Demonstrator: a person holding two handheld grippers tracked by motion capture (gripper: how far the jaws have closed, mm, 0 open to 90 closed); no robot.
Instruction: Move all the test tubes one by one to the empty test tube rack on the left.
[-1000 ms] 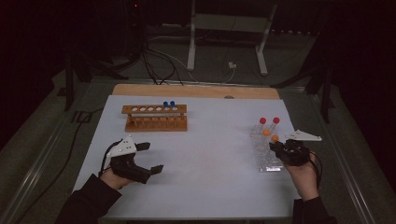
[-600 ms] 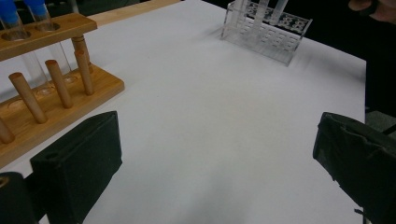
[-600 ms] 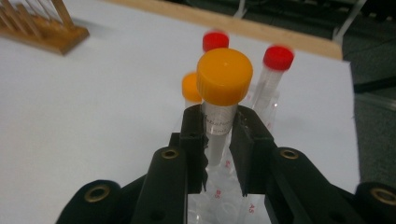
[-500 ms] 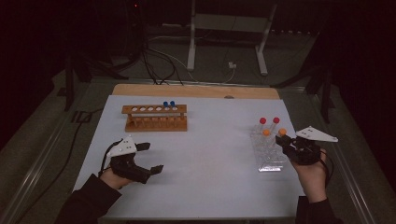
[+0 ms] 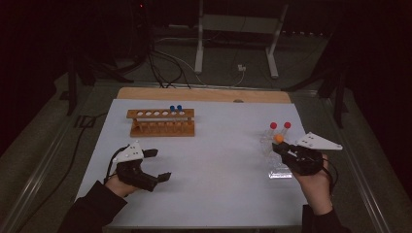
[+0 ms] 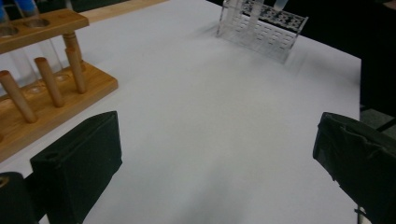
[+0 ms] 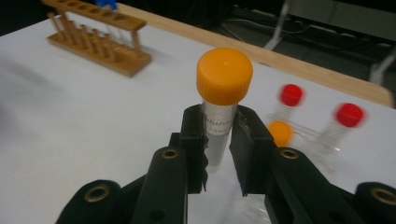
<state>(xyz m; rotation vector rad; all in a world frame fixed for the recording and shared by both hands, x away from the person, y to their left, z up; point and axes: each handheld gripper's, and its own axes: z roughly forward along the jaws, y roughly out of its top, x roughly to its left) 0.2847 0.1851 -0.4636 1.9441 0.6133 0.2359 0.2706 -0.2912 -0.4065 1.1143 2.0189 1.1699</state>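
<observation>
Two black handheld grippers, dark sleeves

Each gripper, left and right, is matte black with blocky jaws, brass-ringed screw holes, a pale grey three-cornered top plate and a trailing black cable; dark sleeves enter around 6 o'clock.

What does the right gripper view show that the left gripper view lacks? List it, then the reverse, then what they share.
Right gripper view: the right gripper shut on an orange-capped tube, with two red caps and another orange cap behind it.
Left gripper view: the left gripper with jaws wide apart and nothing between them, and the clear rack with its perforated side.
Both: the wooden rack with blue-capped tubes, and the white table.
</observation>
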